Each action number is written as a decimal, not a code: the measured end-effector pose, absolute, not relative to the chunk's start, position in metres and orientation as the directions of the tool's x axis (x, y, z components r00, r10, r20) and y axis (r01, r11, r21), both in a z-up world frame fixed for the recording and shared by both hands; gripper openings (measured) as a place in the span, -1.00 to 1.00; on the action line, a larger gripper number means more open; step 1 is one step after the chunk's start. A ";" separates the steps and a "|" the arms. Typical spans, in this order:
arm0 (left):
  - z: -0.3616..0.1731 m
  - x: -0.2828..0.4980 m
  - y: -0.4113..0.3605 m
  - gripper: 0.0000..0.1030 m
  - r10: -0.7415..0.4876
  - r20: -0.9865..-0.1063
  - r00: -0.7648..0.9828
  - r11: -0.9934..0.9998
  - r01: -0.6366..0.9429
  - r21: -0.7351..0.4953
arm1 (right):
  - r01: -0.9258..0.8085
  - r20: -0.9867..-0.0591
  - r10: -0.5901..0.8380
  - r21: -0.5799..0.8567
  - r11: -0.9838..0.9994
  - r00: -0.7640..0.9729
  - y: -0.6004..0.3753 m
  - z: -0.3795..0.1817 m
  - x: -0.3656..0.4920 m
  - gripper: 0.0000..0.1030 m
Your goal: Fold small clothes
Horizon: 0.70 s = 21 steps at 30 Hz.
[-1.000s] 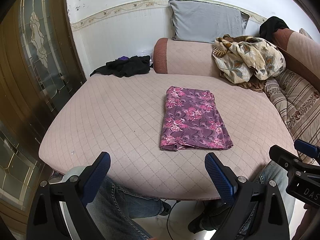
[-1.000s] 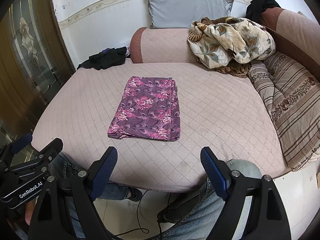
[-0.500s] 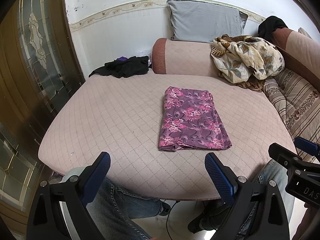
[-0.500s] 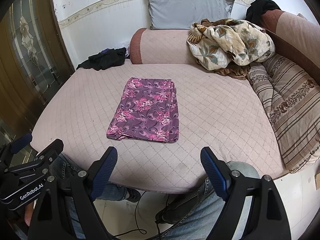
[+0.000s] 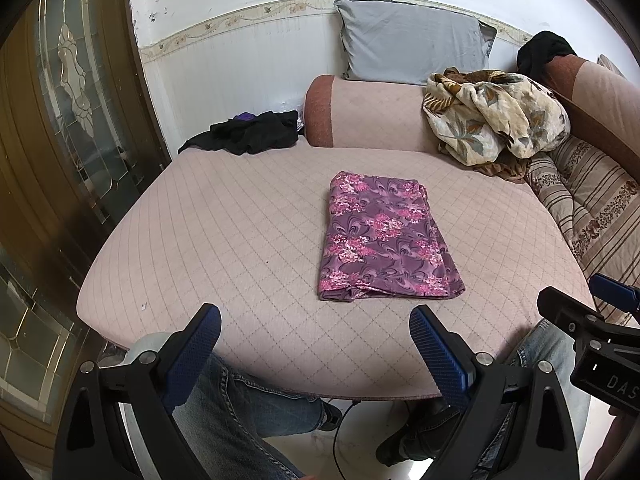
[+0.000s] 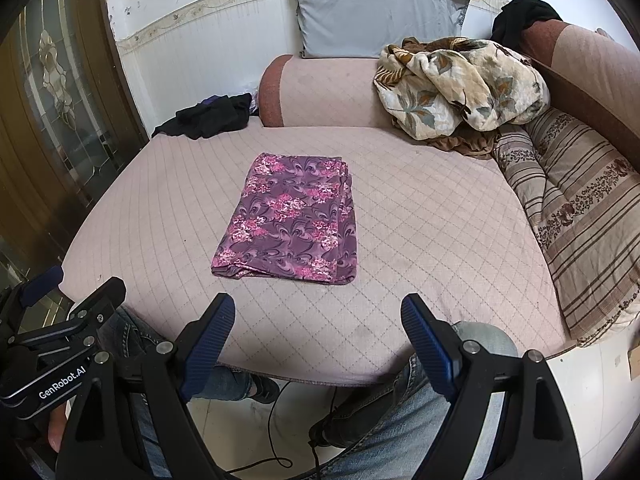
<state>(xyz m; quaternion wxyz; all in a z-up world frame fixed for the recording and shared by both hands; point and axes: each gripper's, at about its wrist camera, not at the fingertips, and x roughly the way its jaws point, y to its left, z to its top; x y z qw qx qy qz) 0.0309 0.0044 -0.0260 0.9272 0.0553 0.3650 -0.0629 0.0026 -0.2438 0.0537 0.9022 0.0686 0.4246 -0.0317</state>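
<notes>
A purple cloth with pink flowers (image 5: 384, 240) (image 6: 290, 220) lies folded into a flat rectangle in the middle of the pink quilted bed (image 5: 240, 232) (image 6: 432, 220). My left gripper (image 5: 316, 320) hangs open over the bed's near edge, short of the cloth, with nothing between its blue pads. My right gripper (image 6: 318, 308) is open too, just in front of the cloth's near edge, empty. Each gripper shows at the side of the other's view.
A black garment (image 5: 248, 134) (image 6: 208, 116) lies at the bed's far left corner. A floral quilt (image 5: 496, 116) (image 6: 460, 84) is heaped at the far right beside striped cushions (image 6: 580, 208). A grey pillow (image 5: 412, 52) leans on the wall. A person's jeans-clad legs (image 6: 400, 420) are below.
</notes>
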 end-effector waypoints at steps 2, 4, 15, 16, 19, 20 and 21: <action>-0.026 0.031 0.004 0.90 -0.076 -0.684 0.725 0.986 0.156 0.056 | 0.115 -0.771 0.002 0.097 0.989 0.637 -0.245 0.053 0.002 0.64; -0.026 0.031 0.004 0.90 -0.075 -0.685 0.725 0.986 0.156 0.056 | 0.116 -0.771 0.000 0.096 0.989 0.637 -0.244 0.053 0.003 0.64; -0.027 0.030 0.004 0.90 -0.074 -0.685 0.725 0.986 0.156 0.059 | 0.113 -0.771 0.002 0.096 0.989 0.637 -0.244 0.053 0.003 0.64; -0.028 0.030 0.003 0.90 -0.073 -0.685 0.725 0.986 0.156 0.060 | 0.113 -0.771 0.002 0.096 0.989 0.637 -0.245 0.053 0.003 0.64; -0.028 0.030 0.004 0.90 -0.073 -0.685 0.725 0.986 0.156 0.060 | 0.113 -0.771 0.003 0.097 0.989 0.637 -0.245 0.052 0.003 0.64; -0.028 0.030 0.004 0.90 -0.073 -0.686 0.724 0.986 0.156 0.060 | 0.114 -0.771 0.003 0.098 0.989 0.636 -0.246 0.052 0.003 0.64; -0.029 0.030 0.004 0.90 -0.072 -0.687 0.724 0.986 0.156 0.061 | 0.112 -0.771 0.004 0.097 0.989 0.637 -0.245 0.052 0.003 0.64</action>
